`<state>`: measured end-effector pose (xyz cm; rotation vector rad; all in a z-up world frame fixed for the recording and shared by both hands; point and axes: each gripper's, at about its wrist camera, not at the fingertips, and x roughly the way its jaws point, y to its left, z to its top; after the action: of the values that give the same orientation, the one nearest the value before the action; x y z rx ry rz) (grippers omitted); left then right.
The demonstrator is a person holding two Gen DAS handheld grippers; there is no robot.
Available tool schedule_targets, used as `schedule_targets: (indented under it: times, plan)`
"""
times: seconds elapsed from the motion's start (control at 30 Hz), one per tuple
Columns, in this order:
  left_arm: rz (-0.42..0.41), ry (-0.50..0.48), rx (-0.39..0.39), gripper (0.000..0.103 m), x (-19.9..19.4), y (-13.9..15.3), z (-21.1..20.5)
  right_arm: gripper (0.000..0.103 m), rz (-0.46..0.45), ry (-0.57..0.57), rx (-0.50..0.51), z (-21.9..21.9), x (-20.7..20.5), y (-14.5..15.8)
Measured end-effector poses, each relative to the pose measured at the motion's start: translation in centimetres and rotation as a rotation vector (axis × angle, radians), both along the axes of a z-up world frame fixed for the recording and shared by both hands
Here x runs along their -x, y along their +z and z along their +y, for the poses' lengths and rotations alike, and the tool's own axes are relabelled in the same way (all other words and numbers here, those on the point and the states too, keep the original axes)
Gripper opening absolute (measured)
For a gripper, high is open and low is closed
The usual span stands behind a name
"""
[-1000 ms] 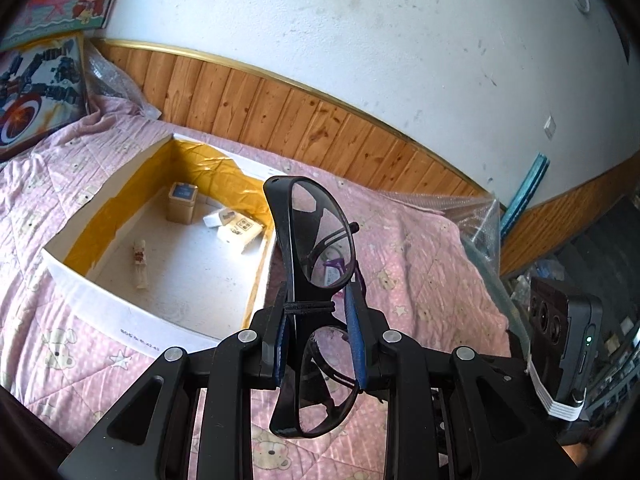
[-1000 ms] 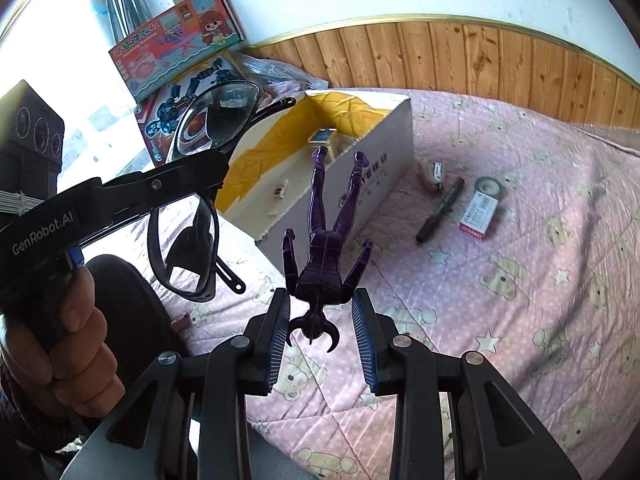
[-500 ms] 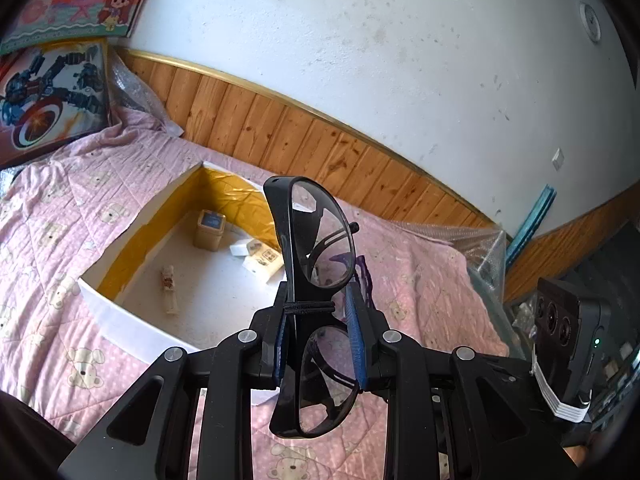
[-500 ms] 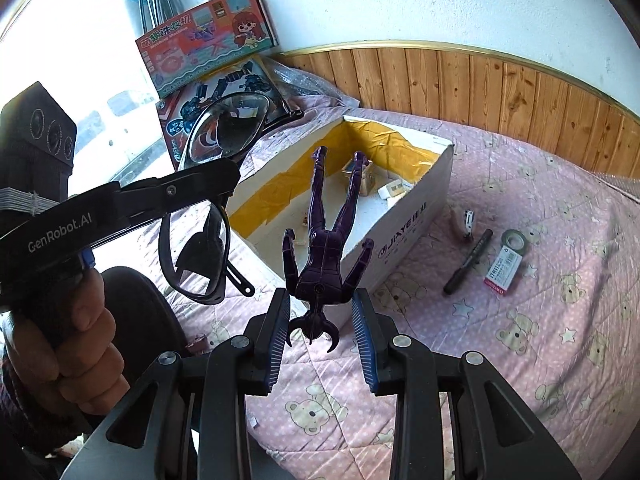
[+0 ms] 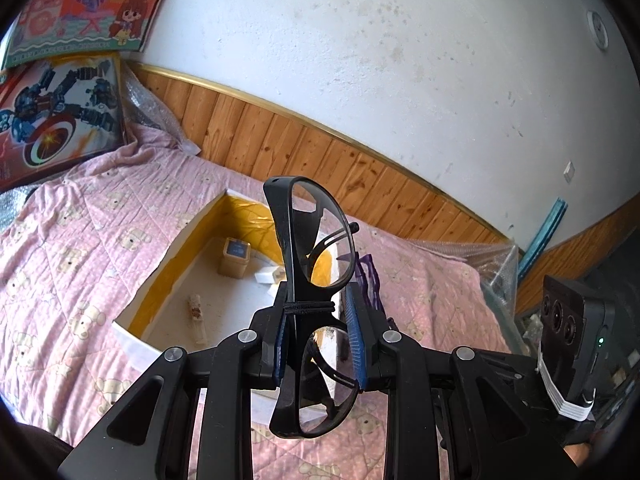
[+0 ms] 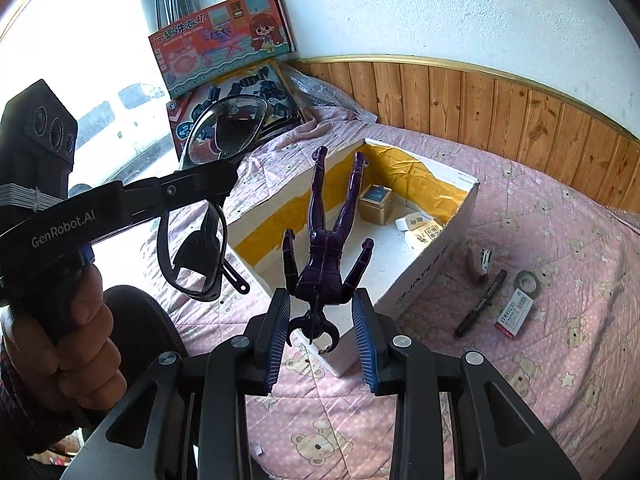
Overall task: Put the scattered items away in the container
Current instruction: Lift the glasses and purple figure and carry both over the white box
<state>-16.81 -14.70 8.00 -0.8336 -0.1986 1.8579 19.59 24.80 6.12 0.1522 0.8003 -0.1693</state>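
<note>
The right gripper (image 6: 322, 330) held a purple action figure (image 6: 325, 256) head down; whether its pads pressed it was unclear. The left gripper (image 5: 319, 340) clamped black-framed glasses (image 5: 310, 248) at the bridge. Both hung over the near corner of the white box (image 6: 434, 264) on the pink bed quilt (image 6: 560, 280).

Black hand-held gripper (image 6: 320, 336), blue ribbed pads (image 6: 277, 338), silver screws, white "GenRobot.AI" lettering.

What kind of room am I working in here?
Most likely a child's bedroom: a pink bear-print quilt covers the bed, boxed toy sets lean against the wall, and wood panelling lines it.
</note>
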Motion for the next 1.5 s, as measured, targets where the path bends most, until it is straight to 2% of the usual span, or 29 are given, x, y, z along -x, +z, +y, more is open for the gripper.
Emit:
schedule_targets:
  times: [0.2,0.5,1.17,1.5]
  plan:
    - [0.010,0.016,0.023,0.026,1.8,0.0,0.7,0.033,0.009,-0.006,0.005,-0.6,-1.7,-0.1]
    - [-0.025,0.012,0.106,0.026,4.3,-1.6,3.3,0.033,0.059,-0.020,0.028,-2.4,-4.8,-0.9]
    - [-0.232,0.020,0.328,0.026,8.4,-6.9,8.7,0.033,0.285,-0.031,0.028,-7.2,-11.9,-5.4]
    - [-0.319,0.023,0.419,0.026,9.2,-9.7,10.8,0.033,0.418,-0.050,0.017,-9.7,-14.5,-8.0]
